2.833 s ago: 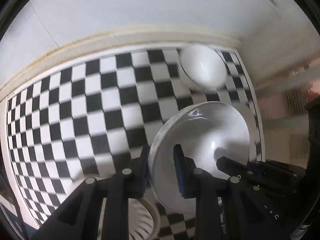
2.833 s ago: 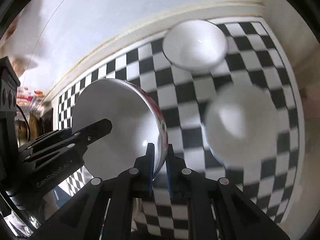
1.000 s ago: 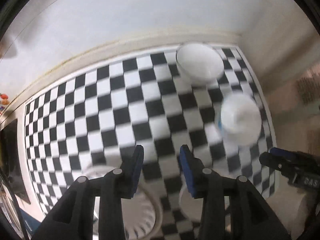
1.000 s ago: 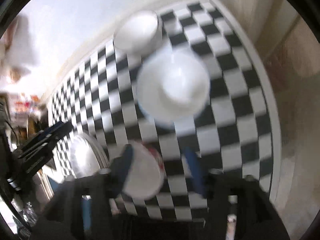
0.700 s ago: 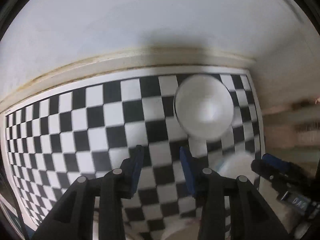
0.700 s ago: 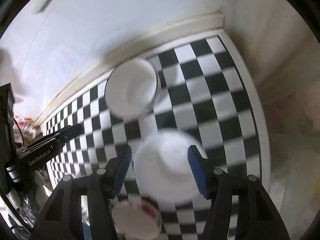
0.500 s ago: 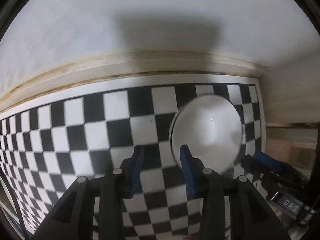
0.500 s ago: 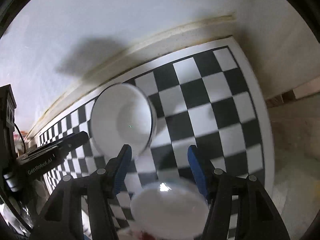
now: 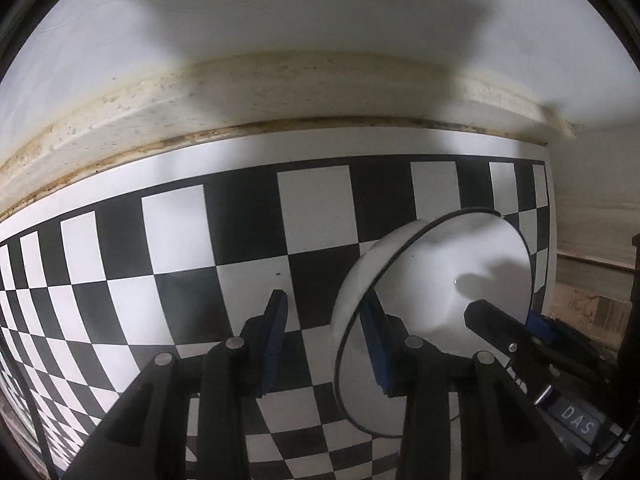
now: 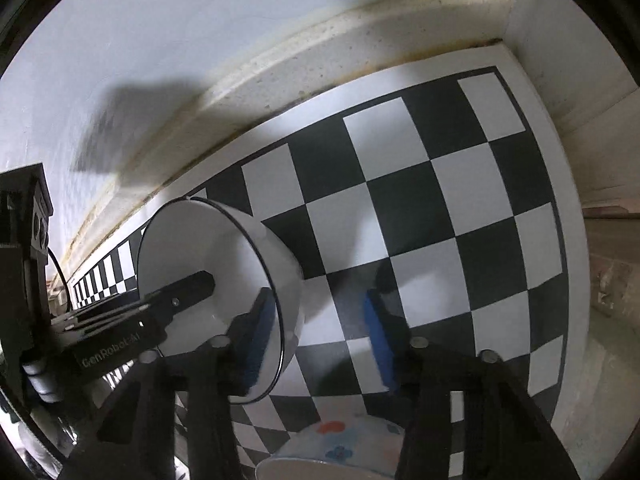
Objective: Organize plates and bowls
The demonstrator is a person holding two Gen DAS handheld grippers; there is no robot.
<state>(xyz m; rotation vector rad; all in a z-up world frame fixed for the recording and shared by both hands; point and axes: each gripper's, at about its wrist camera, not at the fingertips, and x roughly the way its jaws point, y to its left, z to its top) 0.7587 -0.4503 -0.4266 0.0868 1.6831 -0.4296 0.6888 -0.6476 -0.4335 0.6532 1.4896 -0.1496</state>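
While both claws close astride the white bowl [image 9: 448, 280] rim, the left claw [image 9: 326, 336] and right claw [image 10: 318, 332] seem not yet pinching.

Left claw [image 9: 324, 344] and right claw [image 10: 318, 338] down-pointed, jaws closing

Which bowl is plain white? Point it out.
The dark-rimmed bowl between the closing jaws of the left gripper and right gripper; the other dish bears coloured spots.
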